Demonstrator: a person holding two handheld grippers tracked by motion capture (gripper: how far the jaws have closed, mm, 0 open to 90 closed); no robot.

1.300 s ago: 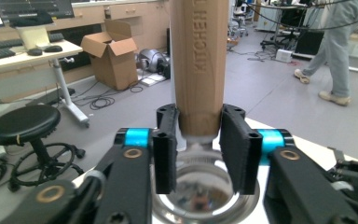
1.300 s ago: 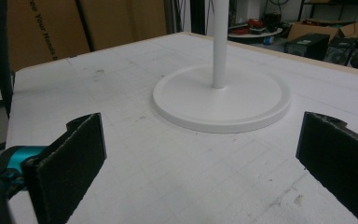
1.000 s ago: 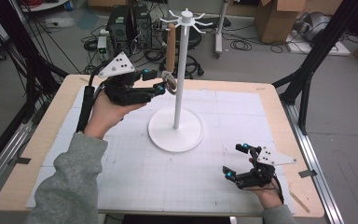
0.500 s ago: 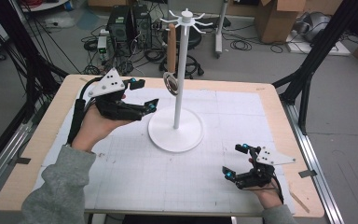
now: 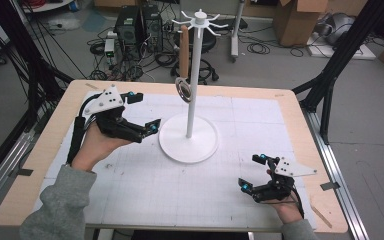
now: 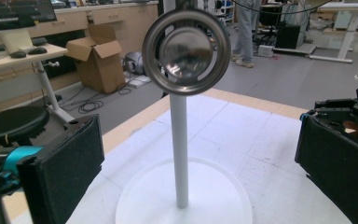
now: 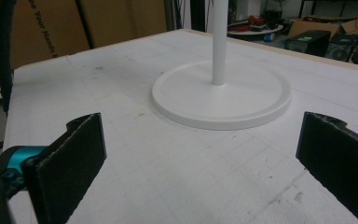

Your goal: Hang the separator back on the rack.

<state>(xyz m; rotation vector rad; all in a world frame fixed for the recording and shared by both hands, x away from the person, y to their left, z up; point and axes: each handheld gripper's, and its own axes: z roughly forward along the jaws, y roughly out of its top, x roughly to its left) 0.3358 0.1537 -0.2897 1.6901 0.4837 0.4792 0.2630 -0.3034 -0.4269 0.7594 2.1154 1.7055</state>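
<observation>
The left gripper [image 5: 142, 110] is standing released beside the white stand [image 5: 189, 145]; its jaws have just been opening, with nothing between them. The strainer [image 5: 183, 90] is hanging by its wooden handle from the stand's top hooks. The right gripper [image 5: 252, 172] is resting released near the table's front edge [image 5: 180, 227].

Legible text appears in one place. In the right gripper view, a brown cardboard panel [image 7: 51, 28] stands beyond the far left edge of the tabletop [image 7: 121, 93]. It carries a single line of dark print running upward along the board. The readable part is "e Your Hands B"; the beginning and the end of the line are cut off. No other label, brand, number or sign can be read in the high view or the left gripper view.
</observation>
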